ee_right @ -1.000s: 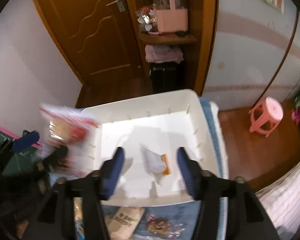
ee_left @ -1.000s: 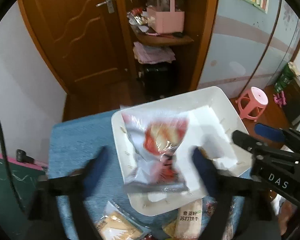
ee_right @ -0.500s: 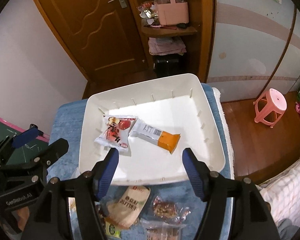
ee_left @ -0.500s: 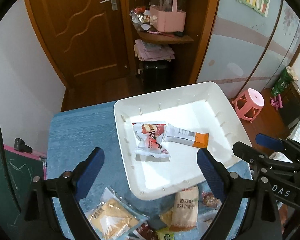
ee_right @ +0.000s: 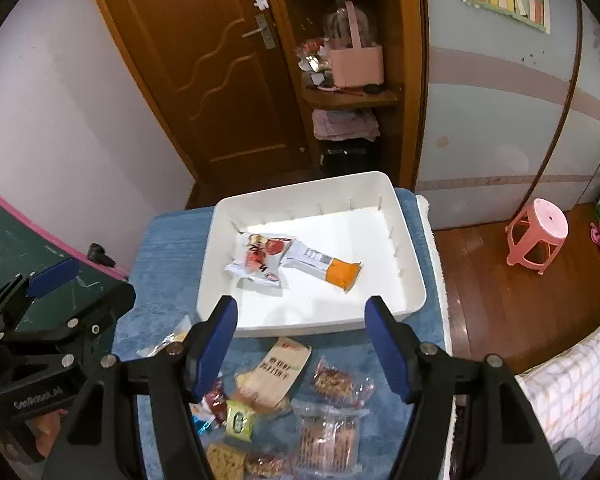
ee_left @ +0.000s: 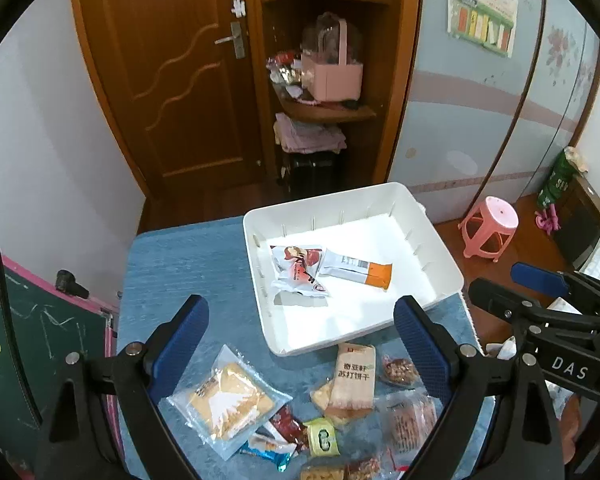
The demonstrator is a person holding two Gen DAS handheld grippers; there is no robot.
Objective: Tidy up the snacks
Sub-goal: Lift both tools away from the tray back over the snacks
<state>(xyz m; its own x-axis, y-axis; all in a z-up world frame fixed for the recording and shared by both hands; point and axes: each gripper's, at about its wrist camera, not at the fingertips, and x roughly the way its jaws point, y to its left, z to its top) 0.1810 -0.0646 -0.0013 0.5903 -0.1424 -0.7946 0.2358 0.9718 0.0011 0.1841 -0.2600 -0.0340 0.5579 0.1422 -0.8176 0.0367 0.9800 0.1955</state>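
A white bin (ee_left: 440, 248) sits at the far side of a blue-covered counter (ee_left: 188, 264), holding two snacks: a red-and-white packet (ee_left: 298, 268) toward its left wall and, touching it on the right, a white-and-orange bar (ee_left: 358, 269) lying flat on the floor of the bin. The rest of the bin floor is bare white.

On the near side of the counter, loose snacks lie in a scatter just outside the bin's front wall: a clear cracker pack (ee_left: 226, 400), a tan biscuit bag (ee_left: 354, 380) touching the bin's edge, a nut pouch (ee_left: 400, 368) beside it, and a small green sweet (ee_left: 322, 436) among other wrappers.

The left tool (ee_left: 300, 344) hangs above the scatter with its blue fingers spread wide and nothing between them. The right tool (ee_right: 302, 344) likewise hangs spread and empty, just in front of the bin.

Behind the counter stand a wooden door (ee_left: 180, 72) and a corner shelf carrying a pink basket (ee_left: 334, 76); a pink stool (ee_left: 488, 228) stands on the wood floor to the right.
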